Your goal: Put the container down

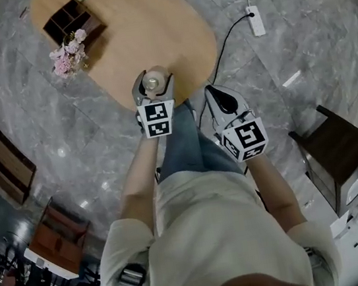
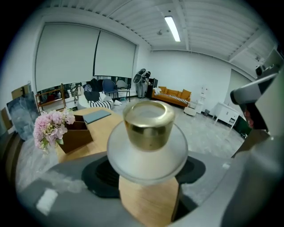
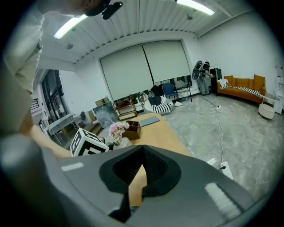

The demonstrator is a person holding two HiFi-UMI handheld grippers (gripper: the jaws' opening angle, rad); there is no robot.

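A frosted white container with a gold cap sits upright between the jaws of my left gripper, which is shut on it. It hangs over the near edge of the oval wooden table. In the left gripper view the container fills the middle, with the dark pads pressed on both its sides and the tabletop beyond. My right gripper is to the right, off the table's near edge, shut with nothing in it. Its jaws meet at the tip in the right gripper view.
A dark wooden organizer box and pink flowers stand at the table's far left, with a blue-grey notebook behind. A power strip and its cable lie on the marble floor to the right. A dark side table stands at right.
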